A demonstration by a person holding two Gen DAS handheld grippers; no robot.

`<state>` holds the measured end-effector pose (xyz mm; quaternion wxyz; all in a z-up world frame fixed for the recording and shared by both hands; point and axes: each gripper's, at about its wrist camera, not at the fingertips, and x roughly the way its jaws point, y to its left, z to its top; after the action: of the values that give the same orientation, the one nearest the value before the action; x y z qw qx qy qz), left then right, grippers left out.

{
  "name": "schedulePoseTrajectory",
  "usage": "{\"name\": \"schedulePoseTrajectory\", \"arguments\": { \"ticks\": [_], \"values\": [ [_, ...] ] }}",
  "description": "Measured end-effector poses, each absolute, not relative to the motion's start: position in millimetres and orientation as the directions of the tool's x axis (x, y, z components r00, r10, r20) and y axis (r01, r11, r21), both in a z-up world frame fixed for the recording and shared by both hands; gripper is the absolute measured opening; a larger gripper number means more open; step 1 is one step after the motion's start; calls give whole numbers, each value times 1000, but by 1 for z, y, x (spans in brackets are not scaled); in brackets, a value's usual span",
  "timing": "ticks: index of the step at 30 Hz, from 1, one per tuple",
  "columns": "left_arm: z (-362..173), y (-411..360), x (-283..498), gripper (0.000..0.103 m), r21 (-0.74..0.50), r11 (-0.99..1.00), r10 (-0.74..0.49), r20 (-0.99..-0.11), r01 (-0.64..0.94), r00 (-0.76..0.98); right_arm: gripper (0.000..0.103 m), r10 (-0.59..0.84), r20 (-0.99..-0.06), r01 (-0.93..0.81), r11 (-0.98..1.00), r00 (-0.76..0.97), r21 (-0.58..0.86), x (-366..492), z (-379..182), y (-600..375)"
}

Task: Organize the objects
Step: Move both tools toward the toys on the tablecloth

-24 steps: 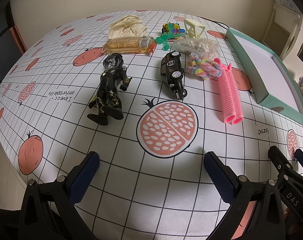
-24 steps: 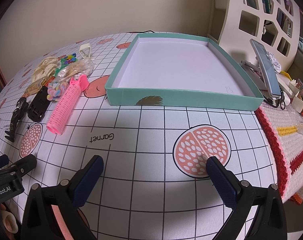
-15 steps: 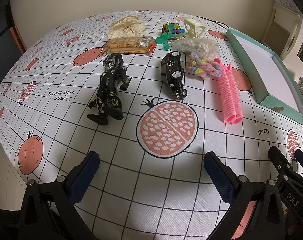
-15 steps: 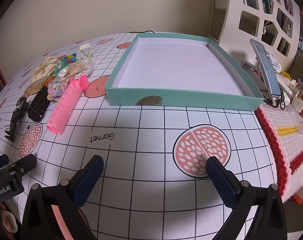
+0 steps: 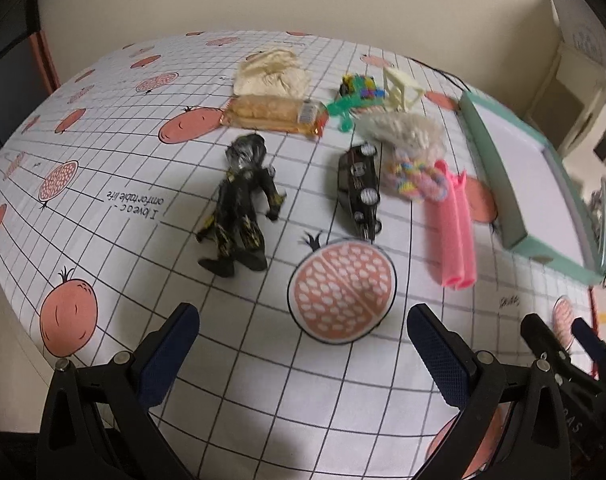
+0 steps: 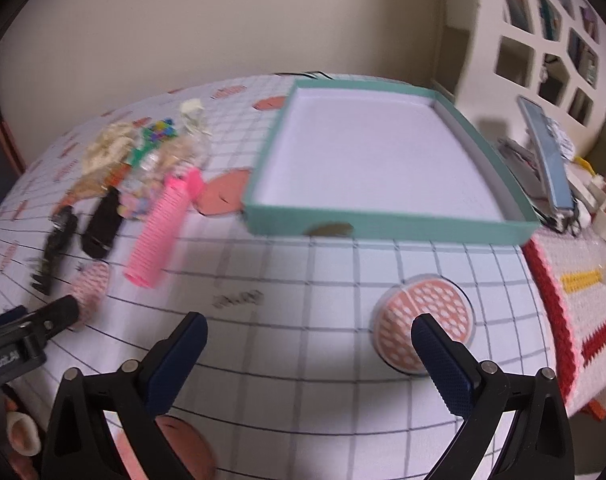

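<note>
Where the grid-print worktop (image 6: 303,280) lies bare in front of us, we have free room between both tools and the clutter. Our left hand-held gripper (image 5: 303,344) is spread wide, grasping nothing, above a pomegranate print; our right hand-held gripper (image 6: 309,352) is likewise released and touching nothing. We see the teal tray (image 6: 383,224) holding nothing, near the worktop's right edge. Left of it lie pink rollers (image 5: 455,232), a black toy car (image 5: 359,188) and a dark figurine (image 5: 239,204), apart from one another.
</note>
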<state>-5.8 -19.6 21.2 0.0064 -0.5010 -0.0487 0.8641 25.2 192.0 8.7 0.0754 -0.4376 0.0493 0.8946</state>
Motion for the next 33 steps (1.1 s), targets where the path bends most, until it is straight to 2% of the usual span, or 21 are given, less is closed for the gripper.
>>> {"name": "schedulePoseTrajectory", "arguments": {
  "ticks": [9,14,22,27,31,33],
  "values": [
    [49,-46,-45,103,-125,-991,93,-899,47,-428,103,17,-779,-26,-1000,-626,-1,-6,52,160],
    [72,-53,-69,103,-79,-997,67,-902,11,-426,103,-20,-790,10,-1000,-613,18,-26,66,149],
    [64,-66,-100,103,-79,-997,67,-936,20,-346,103,-54,-816,58,-998,-575,25,-59,69,137],
    [54,-65,-114,103,-61,-998,49,-948,28,-315,95,-88,-849,68,-996,-521,61,-76,60,134],
    [46,-70,-124,102,-68,-997,52,-953,42,-299,84,-129,-863,94,-991,-489,95,-83,53,131],
    [41,-72,-125,98,-80,-996,64,-957,49,-282,81,-149,-872,109,-988,-465,111,-86,46,129]
  ]
}}
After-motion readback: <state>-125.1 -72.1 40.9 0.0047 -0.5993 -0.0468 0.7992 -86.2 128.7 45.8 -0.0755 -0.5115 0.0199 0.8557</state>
